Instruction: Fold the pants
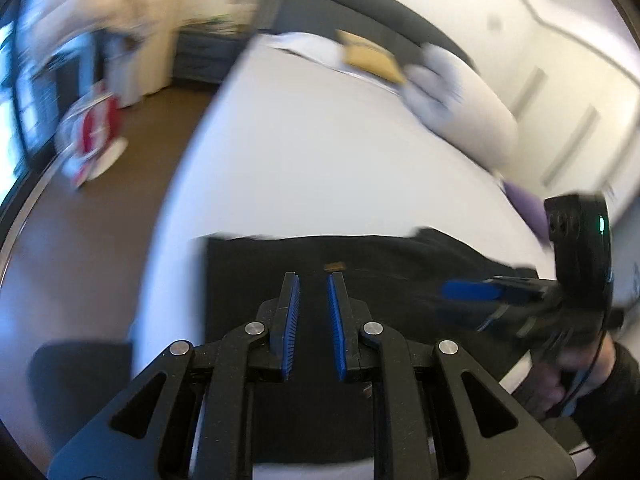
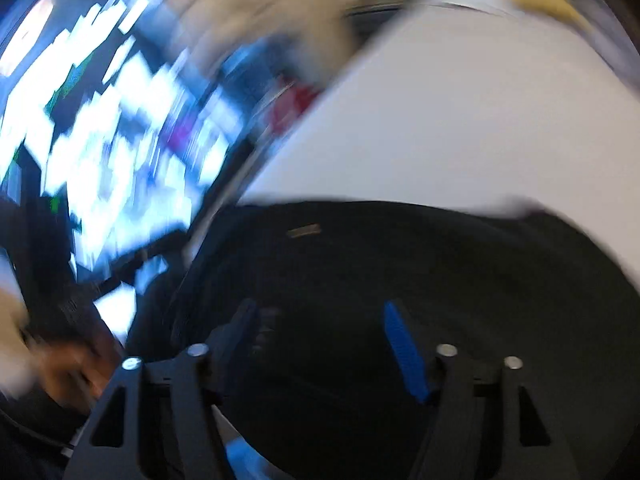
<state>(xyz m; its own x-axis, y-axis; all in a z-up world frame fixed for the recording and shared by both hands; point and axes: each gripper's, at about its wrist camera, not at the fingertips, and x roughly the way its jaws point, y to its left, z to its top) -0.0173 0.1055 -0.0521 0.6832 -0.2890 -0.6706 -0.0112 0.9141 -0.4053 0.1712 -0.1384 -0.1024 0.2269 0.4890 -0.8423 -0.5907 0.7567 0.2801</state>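
Folding black fabric pants [image 1: 360, 256] on white bed [image 1: 320, 160] | left hand-held gripper [image 1: 313, 280] narrowly parted, empty | right hand-held gripper [image 2: 320, 312] spread | pinch both near corners evenly

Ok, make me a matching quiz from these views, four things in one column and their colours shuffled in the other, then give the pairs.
Things:
1. pants
2. bed sheet
3. left tool pads
4. floor

Colours:
A. brown
B. blue
C. black
D. white

Pairs: 1-C, 2-D, 3-B, 4-A
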